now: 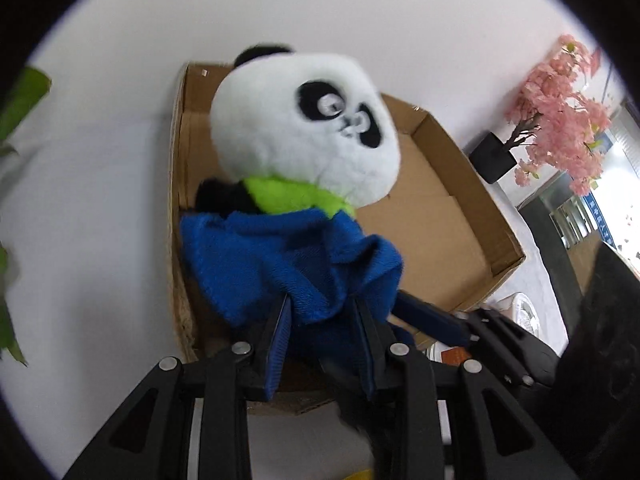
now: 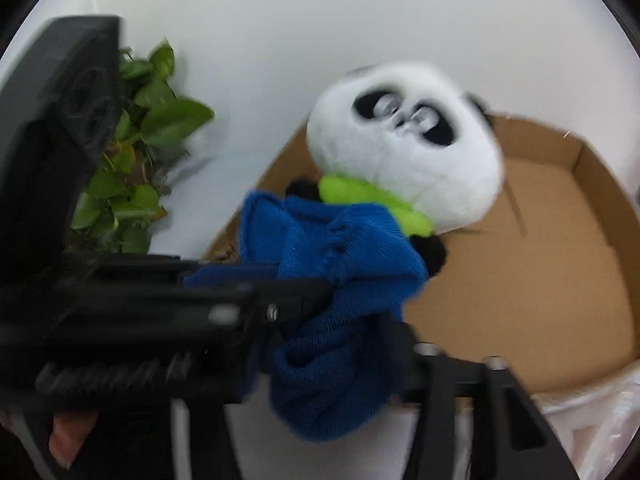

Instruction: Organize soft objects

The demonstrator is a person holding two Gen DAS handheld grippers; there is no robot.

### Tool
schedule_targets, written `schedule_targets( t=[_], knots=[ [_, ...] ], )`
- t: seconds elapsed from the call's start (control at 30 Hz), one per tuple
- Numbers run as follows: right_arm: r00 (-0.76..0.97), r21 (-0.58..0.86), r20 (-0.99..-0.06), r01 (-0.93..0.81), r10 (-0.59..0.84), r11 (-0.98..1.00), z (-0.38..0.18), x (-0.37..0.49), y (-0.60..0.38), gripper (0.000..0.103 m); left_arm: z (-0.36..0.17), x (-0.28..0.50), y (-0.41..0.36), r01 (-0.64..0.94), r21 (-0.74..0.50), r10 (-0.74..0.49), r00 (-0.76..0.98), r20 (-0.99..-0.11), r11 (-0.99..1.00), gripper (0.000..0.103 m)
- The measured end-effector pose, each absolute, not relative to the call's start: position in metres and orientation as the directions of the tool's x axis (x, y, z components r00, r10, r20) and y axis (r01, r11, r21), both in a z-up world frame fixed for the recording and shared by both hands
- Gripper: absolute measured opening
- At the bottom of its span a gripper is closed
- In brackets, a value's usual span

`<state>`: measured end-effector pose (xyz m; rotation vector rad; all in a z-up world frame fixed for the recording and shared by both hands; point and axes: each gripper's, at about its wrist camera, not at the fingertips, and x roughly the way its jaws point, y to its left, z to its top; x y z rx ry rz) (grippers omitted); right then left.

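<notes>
A plush panda [image 1: 304, 128] with a white head, a green scarf and a blue knitted garment [image 1: 288, 264] hangs over an open cardboard box [image 1: 440, 220]. My left gripper [image 1: 322, 320] is shut on the lower part of the blue garment. One blue-padded finger [image 1: 432, 316] of the right gripper lies just right of it. In the right wrist view the panda [image 2: 404, 160] tilts over the box [image 2: 520, 280], and the left gripper [image 2: 296, 288] reaches in from the left. My right gripper [image 2: 324, 332] stands wide, with loose blue cloth [image 2: 332, 380] between its jaws; its left finger is hidden.
The box sits on a white table [image 1: 100, 180]. A green leafy plant [image 2: 132, 168] stands left of the box. A pink blossom tree in a black pot [image 1: 560, 112] stands to its right. Clear plastic wrapping [image 2: 592, 420] lies by the box's near corner. A person's hand [image 2: 68, 436] shows at lower left.
</notes>
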<state>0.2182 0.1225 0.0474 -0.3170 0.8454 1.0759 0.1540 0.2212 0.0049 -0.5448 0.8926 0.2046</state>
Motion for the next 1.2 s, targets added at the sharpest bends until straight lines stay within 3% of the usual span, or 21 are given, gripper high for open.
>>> schedule_targets(
  t=[0.07, 0.2, 0.3, 0.4, 0.6, 0.77, 0.9, 0.93, 1.0, 1.03, 1.07, 1.2],
  knots=[
    [0.226, 0.149, -0.683, -0.887, 0.695, 0.436, 0.063, 0.199, 0.102, 0.076, 0.017, 0.151, 0.221, -0.371, -0.345, -0.032, 0.640, -0.768, 0.862, 0.028],
    [0.196, 0.166, -0.593, -0.919, 0.781, 0.357, 0.084, 0.171, 0.065, 0.081, 0.024, 0.151, 0.229, -0.372, -0.335, -0.012, 0.654, -0.756, 0.866, 0.028],
    [0.161, 0.195, -0.553, -0.929, 0.818, 0.315, 0.090, 0.159, 0.043, 0.083, 0.005, 0.174, 0.236, -0.393, -0.346, -0.044, 0.605, -0.795, 0.852, 0.028],
    [0.120, 0.217, -0.560, -0.934, 0.820, 0.285, 0.089, 0.151, 0.029, 0.083, -0.017, 0.198, 0.228, -0.388, -0.327, -0.081, 0.531, -0.843, 0.861, 0.028],
    [0.098, 0.245, -0.618, -0.919, 0.780, 0.309, 0.083, 0.141, -0.011, 0.083, -0.039, 0.223, 0.216, -0.416, -0.202, -0.016, 0.410, -0.912, 0.886, 0.028],
    [0.063, 0.282, -0.640, -0.908, 0.766, 0.310, 0.075, 0.142, -0.032, 0.083, -0.024, 0.206, 0.215, -0.430, -0.229, -0.021, 0.436, -0.900, 0.873, 0.028],
    [0.075, 0.250, -0.634, -0.922, 0.769, 0.297, 0.081, 0.128, -0.044, 0.086, 0.020, 0.151, 0.199, -0.431, -0.218, 0.065, 0.552, -0.831, 0.876, 0.028],
    [0.081, 0.246, -0.638, -0.921, 0.766, 0.302, 0.080, 0.124, -0.047, 0.093, 0.036, 0.130, 0.191, -0.432, -0.210, 0.099, 0.591, -0.801, 0.877, 0.033],
    [0.078, 0.249, -0.660, -0.916, 0.747, 0.316, 0.076, 0.122, -0.050, 0.101, 0.062, 0.086, 0.174, -0.455, -0.200, 0.168, 0.649, -0.742, 0.868, 0.056],
    [0.062, 0.264, -0.679, -0.910, 0.732, 0.321, 0.072, 0.120, -0.051, 0.101, 0.070, 0.067, 0.165, -0.476, -0.195, 0.207, 0.666, -0.717, 0.858, 0.082],
    [0.025, 0.293, -0.699, -0.901, 0.714, 0.319, 0.066, 0.119, -0.051, 0.102, 0.079, 0.040, 0.153, -0.507, -0.187, 0.259, 0.682, -0.684, 0.841, 0.091],
    [-0.109, 0.358, -0.762, -0.892, 0.639, 0.275, 0.041, 0.108, -0.050, 0.102, 0.073, -0.016, 0.129, -0.541, -0.241, 0.256, 0.685, -0.682, 0.806, 0.091]
  ],
)
